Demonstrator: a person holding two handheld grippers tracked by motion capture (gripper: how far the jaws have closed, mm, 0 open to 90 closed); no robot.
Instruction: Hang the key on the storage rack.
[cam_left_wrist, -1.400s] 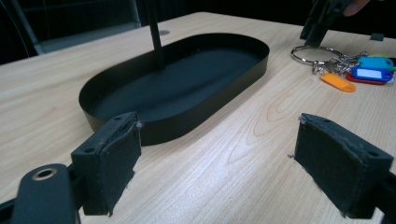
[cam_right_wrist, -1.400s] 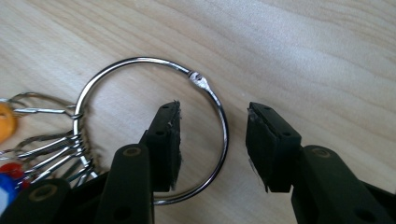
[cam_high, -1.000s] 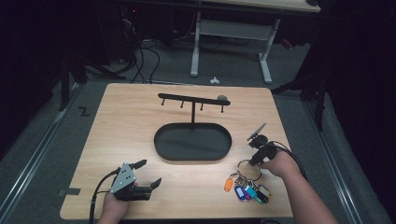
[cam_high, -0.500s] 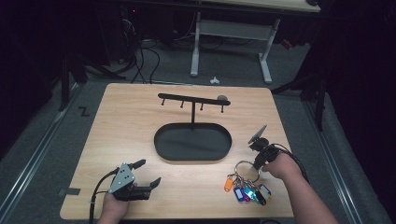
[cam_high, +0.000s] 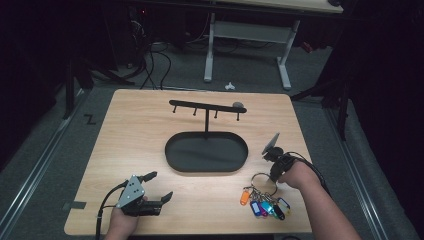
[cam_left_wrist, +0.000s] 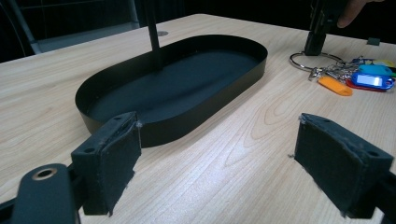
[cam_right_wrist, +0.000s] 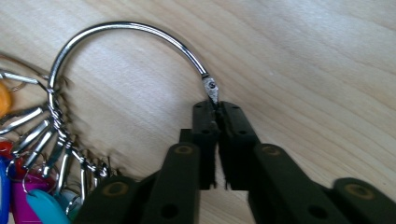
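Now right gripper (cam_right_wrist: 215, 108) fingers (cam_right_wrist: 205, 122) tight on key ring (cam_right_wrist: 122, 29).

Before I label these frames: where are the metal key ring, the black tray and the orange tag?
metal key ring (cam_right_wrist: 126, 29), right gripper view, top of its arc
black tray (cam_high: 172, 162), high view, its left rim
orange tag (cam_left_wrist: 334, 87), left gripper view, its middle

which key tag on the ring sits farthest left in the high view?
The orange tag. It fans out alone on the left edge of the bunch, nearest the black tray; the blue, pink and other tags cluster further right, below the metal ring.
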